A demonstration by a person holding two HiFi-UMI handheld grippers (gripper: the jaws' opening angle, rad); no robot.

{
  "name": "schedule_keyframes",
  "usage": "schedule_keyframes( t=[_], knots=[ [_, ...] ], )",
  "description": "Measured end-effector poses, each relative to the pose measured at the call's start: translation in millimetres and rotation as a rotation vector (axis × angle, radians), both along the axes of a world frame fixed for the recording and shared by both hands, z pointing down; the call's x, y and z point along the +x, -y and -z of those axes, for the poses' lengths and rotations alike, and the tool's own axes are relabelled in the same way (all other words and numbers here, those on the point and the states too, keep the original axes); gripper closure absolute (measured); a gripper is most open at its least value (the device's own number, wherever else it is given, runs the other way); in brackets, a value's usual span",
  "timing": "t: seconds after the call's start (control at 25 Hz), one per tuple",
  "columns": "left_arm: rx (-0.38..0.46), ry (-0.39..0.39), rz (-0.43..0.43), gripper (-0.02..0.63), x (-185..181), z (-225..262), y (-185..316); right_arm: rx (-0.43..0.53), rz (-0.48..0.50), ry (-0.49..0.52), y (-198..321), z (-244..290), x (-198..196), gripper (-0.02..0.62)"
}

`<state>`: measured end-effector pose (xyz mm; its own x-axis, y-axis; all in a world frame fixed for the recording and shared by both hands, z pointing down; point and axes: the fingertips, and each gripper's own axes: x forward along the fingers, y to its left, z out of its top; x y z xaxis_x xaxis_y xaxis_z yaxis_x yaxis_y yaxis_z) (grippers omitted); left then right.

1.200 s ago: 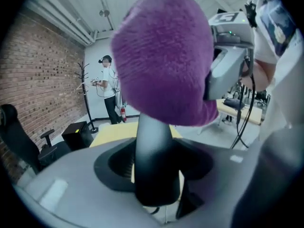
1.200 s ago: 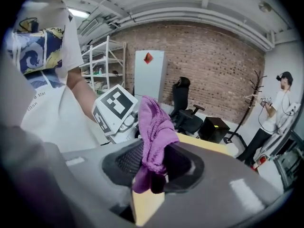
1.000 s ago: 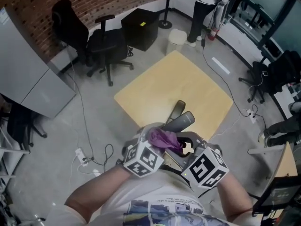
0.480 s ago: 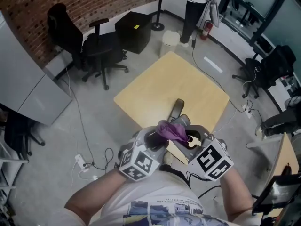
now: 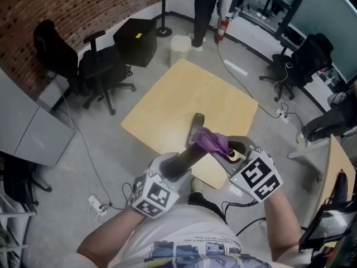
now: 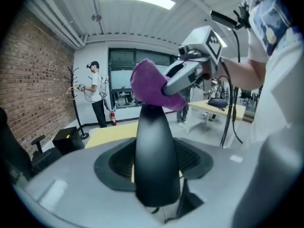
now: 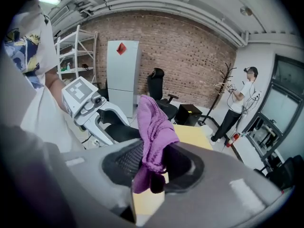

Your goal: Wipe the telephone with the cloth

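Note:
My left gripper is shut on the near end of a black telephone handset, held above the front edge of the wooden table. In the left gripper view the handset rises between the jaws. A purple cloth is draped over the handset's far tip, with my right gripper shut on it. The right gripper view shows the cloth hanging from the jaws and the left gripper beyond it. A second dark telephone part lies on the table.
Two black office chairs stand left of the table, with a black box and a white bin behind it. A person stands at the back. Cables and a power strip lie on the floor.
The cloth has slid along the handset from near the left gripper to its far tip. The right gripper moved up and to the right with it. The left gripper kept its hold.

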<state>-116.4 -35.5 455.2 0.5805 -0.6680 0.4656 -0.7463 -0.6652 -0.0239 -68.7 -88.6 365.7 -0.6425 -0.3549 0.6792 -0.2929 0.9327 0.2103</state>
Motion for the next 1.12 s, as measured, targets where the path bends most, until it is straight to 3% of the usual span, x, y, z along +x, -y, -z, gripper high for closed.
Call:
schedule_keyframes(
  t=[0.16, 0.28, 0.48, 0.8, 1.12],
  knots=[
    [-0.001, -0.029, -0.031, 0.355, 9.1, 8.9, 5.2, 0.032, -0.091, 0.015, 19.7, 6.2, 22.4, 0.479],
    [-0.04, -0.107, -0.023, 0.356, 11.5, 13.6, 10.7, 0.059, -0.167, 0.041, 39.1, 14.5, 39.0, 0.479],
    [-0.162, -0.398, 0.057, 0.354, 7.7, 27.5, 29.6, 0.076, -0.26, 0.153, 62.3, 34.9, 56.2, 0.479],
    [-0.281, -0.804, 0.129, 0.354, 2.5, 51.2, 57.2, 0.027, -0.26, 0.286, 71.6, 34.2, 42.8, 0.479],
    [-0.356, -1.057, 0.172, 0.356, 8.8, 67.6, 77.1, -0.034, -0.227, 0.372, 77.1, 27.2, 30.1, 0.479]
  ],
)
